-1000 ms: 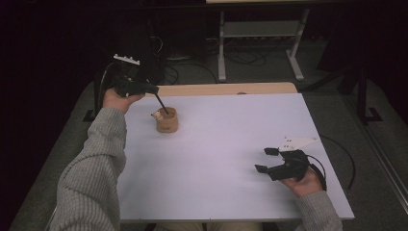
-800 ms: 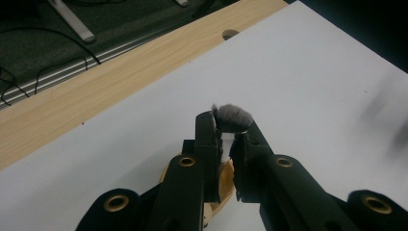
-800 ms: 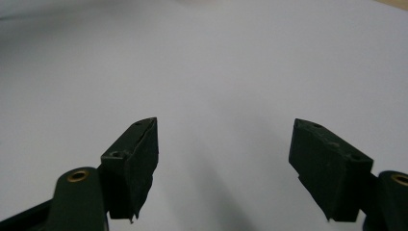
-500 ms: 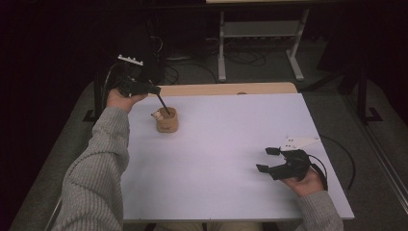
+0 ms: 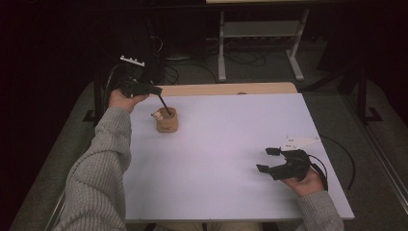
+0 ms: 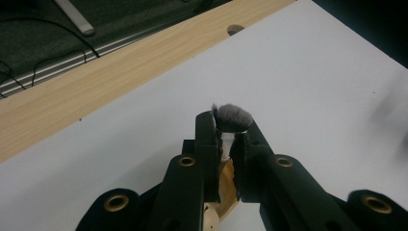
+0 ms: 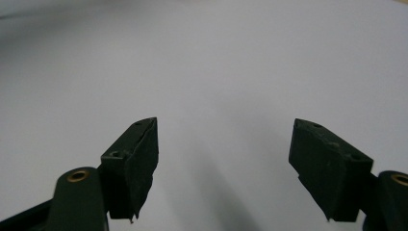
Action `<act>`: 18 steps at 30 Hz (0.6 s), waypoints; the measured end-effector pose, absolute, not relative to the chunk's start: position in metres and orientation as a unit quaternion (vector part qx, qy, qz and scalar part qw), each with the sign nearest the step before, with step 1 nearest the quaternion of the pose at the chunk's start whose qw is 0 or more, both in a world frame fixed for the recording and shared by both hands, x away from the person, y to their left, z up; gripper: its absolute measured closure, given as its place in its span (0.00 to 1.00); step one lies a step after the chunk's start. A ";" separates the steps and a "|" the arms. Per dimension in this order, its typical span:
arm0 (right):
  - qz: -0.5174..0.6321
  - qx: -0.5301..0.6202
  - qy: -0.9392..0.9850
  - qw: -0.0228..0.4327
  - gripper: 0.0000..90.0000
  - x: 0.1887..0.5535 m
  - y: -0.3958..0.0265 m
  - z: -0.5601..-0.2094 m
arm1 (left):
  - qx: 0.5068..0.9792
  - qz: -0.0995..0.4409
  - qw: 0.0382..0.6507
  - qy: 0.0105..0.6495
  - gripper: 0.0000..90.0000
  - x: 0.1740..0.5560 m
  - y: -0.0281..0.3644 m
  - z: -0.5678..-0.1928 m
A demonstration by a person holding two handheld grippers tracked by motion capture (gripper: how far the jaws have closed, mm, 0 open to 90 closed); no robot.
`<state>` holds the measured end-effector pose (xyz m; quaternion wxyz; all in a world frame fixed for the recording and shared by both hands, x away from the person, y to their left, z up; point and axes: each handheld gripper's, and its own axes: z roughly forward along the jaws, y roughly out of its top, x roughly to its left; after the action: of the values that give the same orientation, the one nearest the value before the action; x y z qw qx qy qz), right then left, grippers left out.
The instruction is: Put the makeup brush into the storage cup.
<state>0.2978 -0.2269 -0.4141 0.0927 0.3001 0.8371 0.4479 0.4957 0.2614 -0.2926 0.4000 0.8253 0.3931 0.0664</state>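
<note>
Item: my left gripper (image 5: 156,91), at 10 o'clock on the white table (image 5: 231,144), jaws clamped on a small makeup brush (image 6: 232,118) just below its grey bristles.
Position: the brush's dark handle slants down into the tan wooden cup (image 5: 167,121), its end at or just inside the rim. Something pale is already in the cup.
Item: my right gripper (image 5: 268,160), at 4 o'clock, jaws spread wide, nothing between them, resting well apart from the cup.
Progress: brush gripped and over the cup, judged nearly placed. Left: lower it in, release.
</note>
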 end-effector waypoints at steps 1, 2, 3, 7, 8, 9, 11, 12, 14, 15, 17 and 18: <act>0.448 0.299 0.837 0.094 0.27 0.298 -0.227 -0.414 | 0.826 0.065 0.398 0.394 0.91 0.496 0.261 -0.294; 0.448 0.299 0.837 0.093 0.27 0.298 -0.227 -0.414 | 0.826 0.065 0.398 0.394 0.91 0.496 0.261 -0.294; 0.448 0.299 0.837 0.093 0.27 0.298 -0.227 -0.414 | 0.825 0.064 0.397 0.396 0.91 0.496 0.260 -0.295; 0.448 0.300 0.837 0.092 0.27 0.297 -0.227 -0.414 | 0.827 0.062 0.393 0.397 0.91 0.497 0.261 -0.298; 0.448 0.300 0.837 0.092 0.27 0.297 -0.227 -0.414 | 0.827 0.062 0.393 0.397 0.91 0.497 0.261 -0.298; 0.447 0.299 0.838 0.092 0.27 0.297 -0.227 -0.414 | 0.826 0.062 0.394 0.398 0.91 0.497 0.261 -0.299; 0.447 0.299 0.838 0.093 0.28 0.297 -0.226 -0.414 | 0.825 0.062 0.395 0.400 0.91 0.497 0.260 -0.299; 0.447 0.300 0.838 0.091 0.28 0.297 -0.226 -0.414 | 0.825 0.062 0.395 0.400 0.91 0.497 0.260 -0.299; 0.447 0.300 0.838 0.092 0.27 0.297 -0.225 -0.414 | 0.827 0.061 0.392 0.398 0.91 0.498 0.260 -0.301; 0.447 0.299 0.838 0.092 0.28 0.297 -0.225 -0.415 | 0.828 0.057 0.388 0.400 0.91 0.499 0.259 -0.303; 0.446 0.300 0.838 0.092 0.28 0.297 -0.225 -0.414 | 0.827 0.057 0.387 0.402 0.91 0.499 0.259 -0.307; 0.446 0.299 0.839 0.092 0.28 0.297 -0.225 -0.414 | 0.827 0.057 0.387 0.402 0.91 0.499 0.259 -0.307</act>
<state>0.2966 -0.2247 -0.4145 0.0921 0.2988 0.8388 0.4457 0.4990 0.2588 -0.3069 0.3875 0.8274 0.4024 0.0571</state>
